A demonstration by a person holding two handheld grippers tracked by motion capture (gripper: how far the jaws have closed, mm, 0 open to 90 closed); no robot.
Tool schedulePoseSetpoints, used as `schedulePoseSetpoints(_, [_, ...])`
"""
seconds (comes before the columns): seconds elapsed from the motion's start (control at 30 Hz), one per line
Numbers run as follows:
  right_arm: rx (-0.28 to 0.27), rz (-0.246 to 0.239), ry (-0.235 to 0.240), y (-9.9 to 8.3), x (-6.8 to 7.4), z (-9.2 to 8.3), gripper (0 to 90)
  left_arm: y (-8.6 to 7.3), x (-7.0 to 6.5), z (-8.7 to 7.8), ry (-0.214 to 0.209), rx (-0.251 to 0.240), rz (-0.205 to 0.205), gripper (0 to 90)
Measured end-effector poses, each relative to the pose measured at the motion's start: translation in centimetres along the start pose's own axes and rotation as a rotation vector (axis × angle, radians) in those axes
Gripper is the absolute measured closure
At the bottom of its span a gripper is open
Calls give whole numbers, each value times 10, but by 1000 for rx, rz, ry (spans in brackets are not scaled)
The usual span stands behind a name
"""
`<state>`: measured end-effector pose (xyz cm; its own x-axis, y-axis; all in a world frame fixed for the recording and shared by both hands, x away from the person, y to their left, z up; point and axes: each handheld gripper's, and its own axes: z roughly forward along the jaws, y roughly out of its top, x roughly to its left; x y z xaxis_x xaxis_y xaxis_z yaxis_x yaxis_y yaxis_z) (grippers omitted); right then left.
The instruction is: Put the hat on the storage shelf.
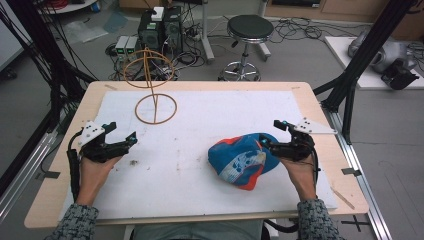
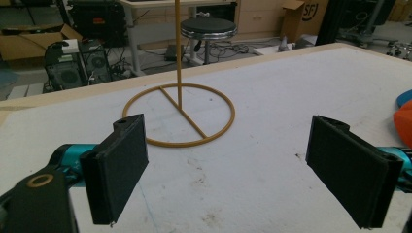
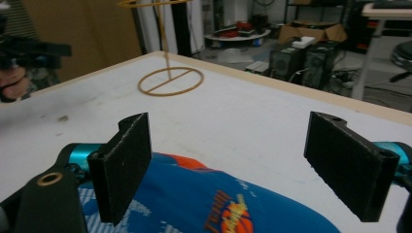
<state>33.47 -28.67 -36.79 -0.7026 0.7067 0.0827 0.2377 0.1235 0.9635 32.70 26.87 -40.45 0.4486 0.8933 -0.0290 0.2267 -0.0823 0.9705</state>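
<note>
with jaws spread wide, the right gripper hovers over the crumpled blue-and-orange cloth cap, apparently about to grasp it, probably for the thin brown wire hoop stand, while the left gripper waits released, well apart.

High view: taken from above the person's side, looking forward and down over the whole table. Left gripper view: set low and close above the tabletop, faced toward the wire stand. Right gripper view: set low over the cap. The stand is shared by all three.
</note>
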Motion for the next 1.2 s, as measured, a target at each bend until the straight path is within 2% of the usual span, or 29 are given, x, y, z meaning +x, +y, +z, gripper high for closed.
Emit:
schedulePoseSetpoints(0.27, [68,-96,134,1,22,20,206,1,0,-2,-1,-3,3,161])
schedulePoseSetpoints(0.5, [123,-116,187,-1,29,33,250,2,0,-6,-4,-1,8,164])
schedulePoseSetpoints(0.53, [146,-139,203,-2,31,36,269,2,-1,-6,-7,0,5,164])
schedulePoseSetpoints(0.67, [170,-152,235,-4,32,42,298,1,-1,-7,-7,10,11,164])
schedulePoseSetpoints(0.77, [199,-157,248,-6,32,47,334,1,-1,-9,-5,10,8,165])
schedulePoseSetpoints(0.9, [249,-197,241,-9,36,50,420,0,2,-11,2,11,-2,166])
schedulePoseSetpoints(1.0, [263,-238,225,-9,38,50,510,0,3,-12,5,12,-5,167])
schedulePoseSetpoints(1.2, [264,-269,226,-9,40,49,660,0,3,-11,7,14,-10,168])
